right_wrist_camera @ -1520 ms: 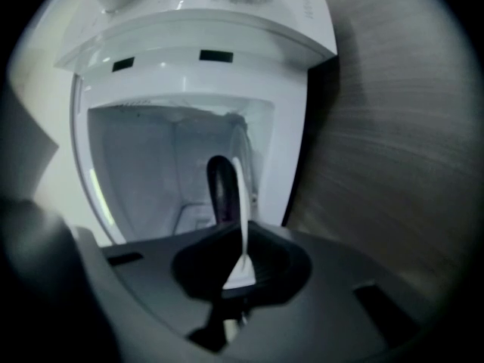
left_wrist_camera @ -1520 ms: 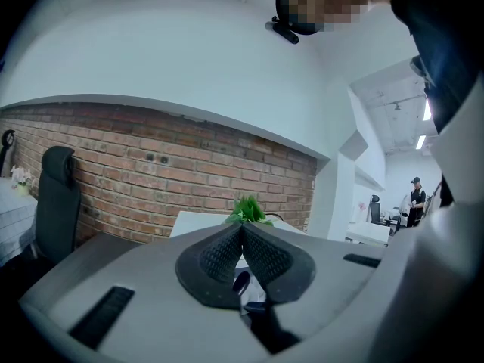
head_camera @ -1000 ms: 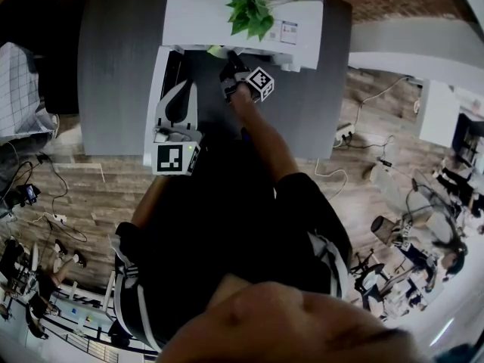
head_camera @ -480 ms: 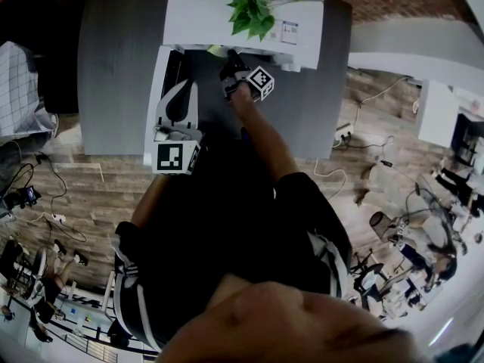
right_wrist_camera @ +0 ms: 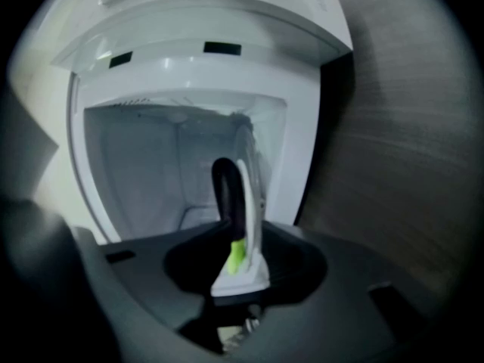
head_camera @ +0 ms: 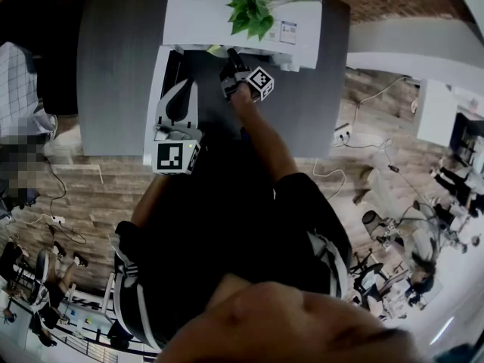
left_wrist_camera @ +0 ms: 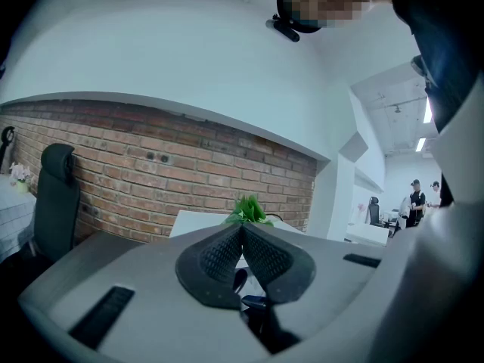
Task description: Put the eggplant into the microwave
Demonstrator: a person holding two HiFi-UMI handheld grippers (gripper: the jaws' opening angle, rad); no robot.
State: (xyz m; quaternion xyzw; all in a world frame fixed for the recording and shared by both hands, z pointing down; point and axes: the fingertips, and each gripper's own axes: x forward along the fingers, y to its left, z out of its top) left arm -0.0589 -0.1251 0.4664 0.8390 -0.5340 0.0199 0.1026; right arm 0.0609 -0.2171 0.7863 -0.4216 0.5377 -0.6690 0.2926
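at the microwave mouth: eggplant getting let go

in front of the open white boxy microwave (right_wrist_camera: 306,157), the right gripper (right_wrist_camera: 240,262) has just been opening its jaws. in the right gripper view they stand apart now. the dark purple curved eggplant with the lime green stem (right_wrist_camera: 224,191) is upright between them, pale side to the right, and the pads aren't squeezing it as far as i can see. can't tell if it rests on the cavity floor or only at the lip.

so i'd call this the release step, nearly done. next move imo: back that gripper straight out with no sideways wobble, or it tips the thing over.

the head view shows what that one doesn't: the left gripper (head_camera: 180,97) parked over the swung-open white door (head_camera: 159,74), and a leafy green plant (head_camera: 248,6) on top of the microwave. the left gripper view adds that its jaws are pressed together on nothing, aimed at a red brick wall (left_wrist_camera: 151,165).
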